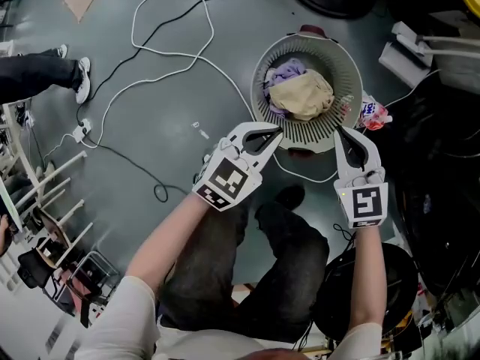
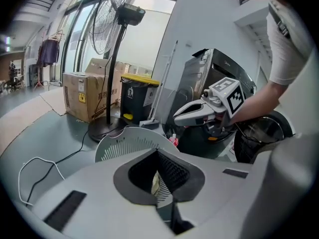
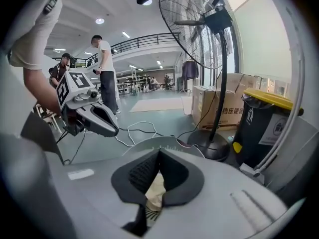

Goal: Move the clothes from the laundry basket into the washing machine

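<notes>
A round grey laundry basket (image 1: 259,88) stands on the floor and holds a beige garment (image 1: 301,96) on top of a purple one (image 1: 285,72). My left gripper (image 1: 276,132) hovers at the basket's near left rim, shut and holding nothing. My right gripper (image 1: 339,131) hangs at the near right rim, also shut and holding nothing. In the left gripper view the basket rim (image 2: 124,141) lies just past the closed tips, with the right gripper (image 2: 177,119) beyond and the dark washing machine (image 2: 199,81) behind it. The right gripper view shows the beige garment (image 3: 155,193) below its jaws.
A white cable (image 1: 172,21) loops over the floor left of the basket. A floor fan's base (image 3: 214,148), a yellow-lidded bin (image 3: 264,128) and a cardboard box (image 2: 82,96) stand behind it. A small packet (image 1: 373,113) lies at its right. A bystander's shoe (image 1: 82,79) is at far left.
</notes>
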